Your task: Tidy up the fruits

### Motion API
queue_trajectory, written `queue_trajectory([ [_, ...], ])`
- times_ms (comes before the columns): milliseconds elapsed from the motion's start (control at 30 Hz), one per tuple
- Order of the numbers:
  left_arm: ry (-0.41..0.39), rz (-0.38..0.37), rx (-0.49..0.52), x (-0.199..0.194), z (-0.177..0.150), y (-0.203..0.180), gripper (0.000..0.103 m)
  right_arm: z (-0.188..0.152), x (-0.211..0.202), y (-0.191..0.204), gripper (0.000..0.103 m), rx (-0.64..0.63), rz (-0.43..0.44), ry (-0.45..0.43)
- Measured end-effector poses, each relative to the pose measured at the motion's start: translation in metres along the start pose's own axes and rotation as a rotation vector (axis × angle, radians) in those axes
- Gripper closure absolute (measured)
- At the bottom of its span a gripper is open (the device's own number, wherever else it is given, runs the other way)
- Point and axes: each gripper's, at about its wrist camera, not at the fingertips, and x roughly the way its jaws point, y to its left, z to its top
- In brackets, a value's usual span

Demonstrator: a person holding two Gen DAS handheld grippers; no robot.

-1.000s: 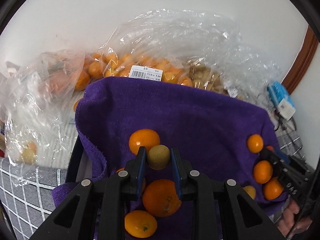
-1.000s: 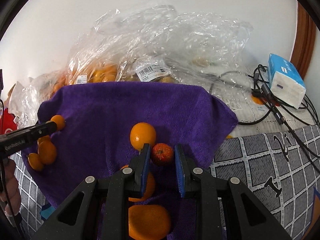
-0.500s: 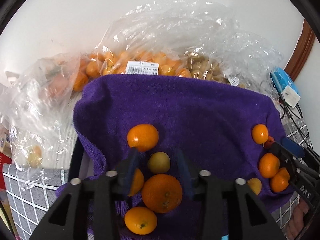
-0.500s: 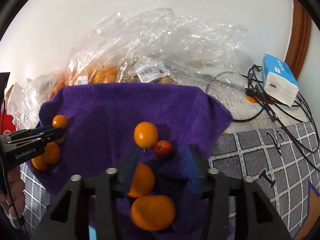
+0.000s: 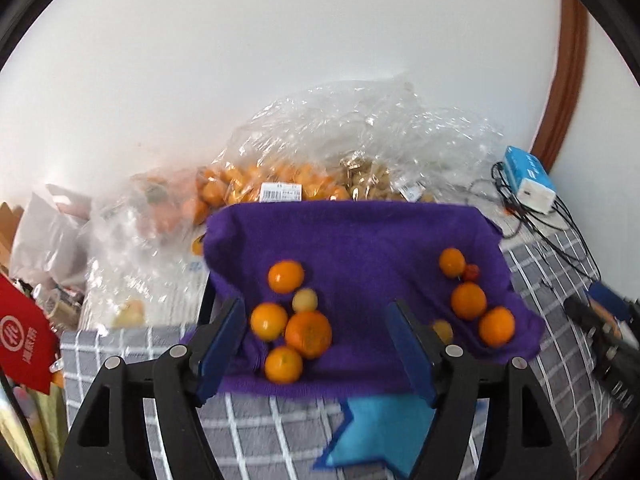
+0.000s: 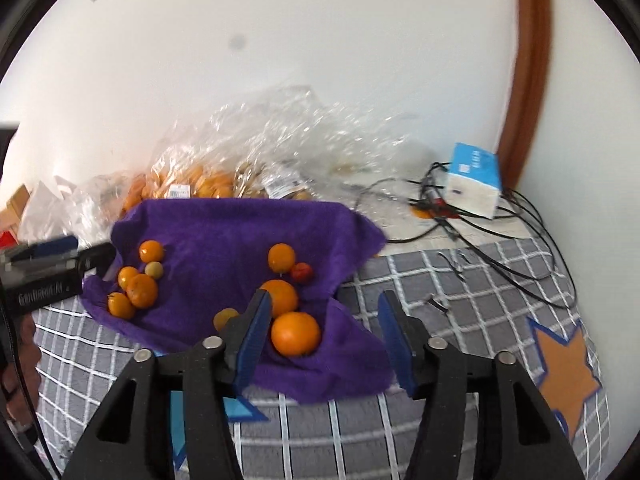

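Fruits, left wrist view: two clusters on a purple fleece cloth (image 5: 360,236) draped over a low holder on the grey checked tablecloth (image 5: 280,420).
Left cluster: four orange citrus and one small yellow-green round fruit (image 5: 305,300), touching each other, at the cloth's near-left.
Right cluster: oranges plus a small red round fruit (image 5: 472,272) at the far right.
Left gripper (image 5: 318,350): jaws spread wide, nothing between them; a second ago they closed narrowly around the yellow-green fruit, which now lies free.
Fruits, right wrist view: the same cloth (image 6: 224,232); the red fruit (image 6: 301,272) touches a small orange (image 6: 281,257), far of two larger oranges.
Right gripper (image 6: 324,338): wide apart and empty, drawn back toward the near edge; earlier it framed the red fruit.
Behind: clear plastic bags of oranges (image 6: 208,184) against the wall.
Meaning: both placements look finished, and each hand is probably free to fetch another fruit.
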Motion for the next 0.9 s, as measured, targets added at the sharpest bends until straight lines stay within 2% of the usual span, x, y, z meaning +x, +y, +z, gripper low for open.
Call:
queue_trajectory([
  [100,-0.003,0.004,-0.017,-0.016,-0.022,0.003,0.031,-0.008,-0.023,-0.008,0.044,0.024,0.013,-0.012],
  [233,0.008,0.004,-0.041,-0.032,-0.047,0.005,0.031,-0.019,-0.036,-0.009,0.042,0.012,0.009,0.017],
  [333,-0.008,0.047,-0.036,-0.052,-0.063,0.007,0.031,-0.027,-0.051,-0.008,0.029,-0.020,-0.029,0.011],
  [433,-0.041,0.058,-0.077,-0.072,-0.074,0.011,0.027,-0.037,-0.073,-0.005,0.013,-0.046,-0.031,-0.050],
  [767,-0.168,0.060,-0.084,-0.144,-0.102,-0.004,0.008,-0.066,-0.120,-0.009,0.003,-0.018,0.000,-0.097],
  [900,-0.184,0.057,-0.097,-0.158,-0.114,-0.010,0.006,-0.077,-0.138,-0.015,0.001,-0.019,-0.002,-0.117],
])
